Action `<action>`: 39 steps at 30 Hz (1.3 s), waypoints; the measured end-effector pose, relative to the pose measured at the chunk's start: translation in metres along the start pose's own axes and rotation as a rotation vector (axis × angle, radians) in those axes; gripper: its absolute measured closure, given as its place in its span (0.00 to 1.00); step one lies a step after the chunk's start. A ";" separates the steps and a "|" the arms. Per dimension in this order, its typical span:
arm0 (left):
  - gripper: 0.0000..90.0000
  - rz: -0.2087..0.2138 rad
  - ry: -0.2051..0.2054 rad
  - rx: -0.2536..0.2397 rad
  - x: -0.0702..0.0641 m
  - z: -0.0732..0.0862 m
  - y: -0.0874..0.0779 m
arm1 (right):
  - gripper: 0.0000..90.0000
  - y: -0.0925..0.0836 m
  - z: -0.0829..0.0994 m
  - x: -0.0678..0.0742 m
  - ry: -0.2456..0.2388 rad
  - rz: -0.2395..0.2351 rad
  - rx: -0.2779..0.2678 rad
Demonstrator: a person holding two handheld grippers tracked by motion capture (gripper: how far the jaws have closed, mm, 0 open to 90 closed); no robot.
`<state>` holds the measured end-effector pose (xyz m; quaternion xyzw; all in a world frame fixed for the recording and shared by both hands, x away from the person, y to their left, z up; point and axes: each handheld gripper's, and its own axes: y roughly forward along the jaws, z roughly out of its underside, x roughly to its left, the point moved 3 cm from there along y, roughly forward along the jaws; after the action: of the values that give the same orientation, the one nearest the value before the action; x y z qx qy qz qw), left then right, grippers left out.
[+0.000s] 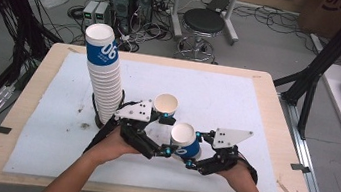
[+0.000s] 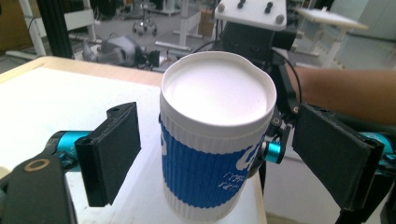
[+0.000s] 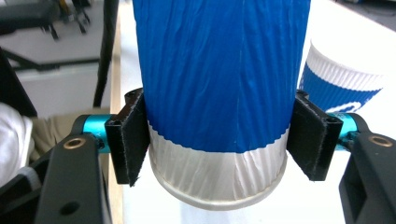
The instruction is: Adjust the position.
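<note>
A blue-and-white paper cup [image 1: 185,141] stands upright near the front of the table, and my right gripper [image 1: 193,149] is shut on its lower part. In the right gripper view both black pads [image 3: 133,140] press the blue cup wall [image 3: 219,70]. My left gripper [image 1: 173,136] is open around the same cup. In the left gripper view the cup [image 2: 215,140] sits between the jaws with a gap on each side, and a pad [image 2: 112,149] stands clear of it. I cannot tell whether the cup's base rests on the mat.
A tall, leaning stack of cups [image 1: 103,76] stands at the left on the white mat [image 1: 238,100]. A single cup [image 1: 165,104] stands just behind the grippers, the same cup [image 3: 345,88] that sits right of the held cup. The wooden table edge [image 1: 276,116] runs along the right.
</note>
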<state>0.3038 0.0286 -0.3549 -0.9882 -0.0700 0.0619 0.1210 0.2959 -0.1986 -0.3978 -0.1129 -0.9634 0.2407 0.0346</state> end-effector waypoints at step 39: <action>0.24 0.065 0.006 0.360 0.002 -0.008 0.025 | 0.34 0.008 -0.034 -0.002 -0.204 -0.043 0.464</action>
<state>0.3097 0.0028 -0.3534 -0.9526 -0.0256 0.0744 0.2940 0.3031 -0.1765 -0.3719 -0.0568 -0.8830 0.4647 -0.0326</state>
